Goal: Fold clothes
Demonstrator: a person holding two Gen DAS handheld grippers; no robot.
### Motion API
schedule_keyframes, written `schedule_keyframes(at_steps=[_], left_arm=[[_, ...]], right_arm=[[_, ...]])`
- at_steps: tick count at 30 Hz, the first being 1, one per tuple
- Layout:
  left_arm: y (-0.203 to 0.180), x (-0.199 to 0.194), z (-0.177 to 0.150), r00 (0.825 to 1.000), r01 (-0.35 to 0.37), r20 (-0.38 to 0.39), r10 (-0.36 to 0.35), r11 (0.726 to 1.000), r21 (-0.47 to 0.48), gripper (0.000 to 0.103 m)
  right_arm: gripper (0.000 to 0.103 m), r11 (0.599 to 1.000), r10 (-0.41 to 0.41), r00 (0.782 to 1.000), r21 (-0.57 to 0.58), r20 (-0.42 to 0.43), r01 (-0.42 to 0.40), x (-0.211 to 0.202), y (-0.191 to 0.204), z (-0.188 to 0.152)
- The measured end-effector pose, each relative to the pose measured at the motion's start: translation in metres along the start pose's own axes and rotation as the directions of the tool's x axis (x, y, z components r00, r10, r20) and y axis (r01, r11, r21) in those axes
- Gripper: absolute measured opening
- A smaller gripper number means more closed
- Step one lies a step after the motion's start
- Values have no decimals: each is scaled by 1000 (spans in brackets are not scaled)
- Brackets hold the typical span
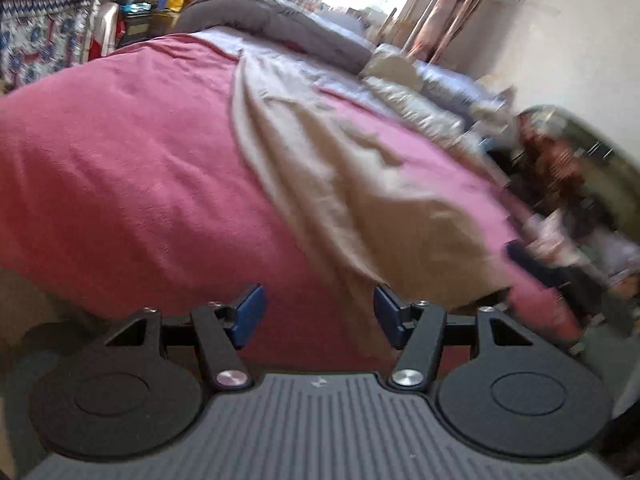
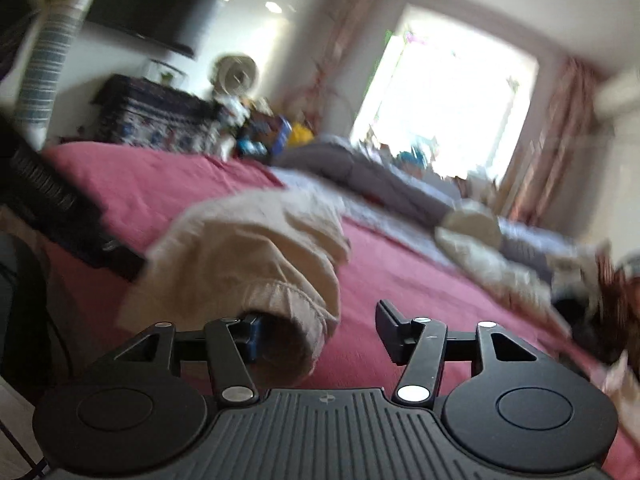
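Observation:
A beige garment (image 1: 340, 168) lies crumpled across the red bed cover (image 1: 120, 160), running from the far middle toward the near right. My left gripper (image 1: 320, 316) hovers open over the cover at the near edge, its blue pads (image 1: 250, 312) empty and the garment's near hem just beyond its right finger. In the right wrist view the same garment (image 2: 248, 248) is bunched up, with a round hemmed opening facing the camera. My right gripper (image 2: 320, 332) is open. The cloth rests against its left finger, and the right finger (image 2: 390, 328) stands free over the red cover (image 2: 400, 280).
A grey duvet (image 1: 260, 12) and pillows (image 1: 420, 92) are heaped at the far end of the bed under a bright window (image 2: 440, 92). A dresser with a patterned cloth (image 2: 152, 120) stands at the left. A dark ribbed object (image 2: 40, 192) lies at the bed's left edge.

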State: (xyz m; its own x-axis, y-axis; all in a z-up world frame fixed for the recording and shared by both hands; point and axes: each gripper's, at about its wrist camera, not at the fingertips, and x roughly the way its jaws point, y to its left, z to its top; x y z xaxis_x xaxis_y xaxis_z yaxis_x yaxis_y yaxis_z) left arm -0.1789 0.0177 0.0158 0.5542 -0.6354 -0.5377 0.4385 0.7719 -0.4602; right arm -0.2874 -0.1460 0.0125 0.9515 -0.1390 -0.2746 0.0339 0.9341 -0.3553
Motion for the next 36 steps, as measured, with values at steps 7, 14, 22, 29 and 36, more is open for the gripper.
schedule_keyframes(at_steps=[7,14,22,29,36], left_arm=[[-3,-20,4,999,21,50,-23,999,39,67],[-37,3,-14,995,-52,-64,70,967,251,67],[-43,-13,-16,992,-101,-43,121,945,312,68],[-15,-34,-7,970,-238,16,243,933,271,71],[-11,-23,-9,970,-235,-5,245,936,260,71]], right_arm=[[9,938,69,985,346,-159,-10,8,-53,4],[12,940,110,951,341,-288,-6,21,-51,-11],[65,986,137,968,-63,-212,-153,-1,-37,8],[70,780,385,919,-505,-80,-371,-18,21,1],[18,804,380,914,-438,-141,-402,16,31,9]])
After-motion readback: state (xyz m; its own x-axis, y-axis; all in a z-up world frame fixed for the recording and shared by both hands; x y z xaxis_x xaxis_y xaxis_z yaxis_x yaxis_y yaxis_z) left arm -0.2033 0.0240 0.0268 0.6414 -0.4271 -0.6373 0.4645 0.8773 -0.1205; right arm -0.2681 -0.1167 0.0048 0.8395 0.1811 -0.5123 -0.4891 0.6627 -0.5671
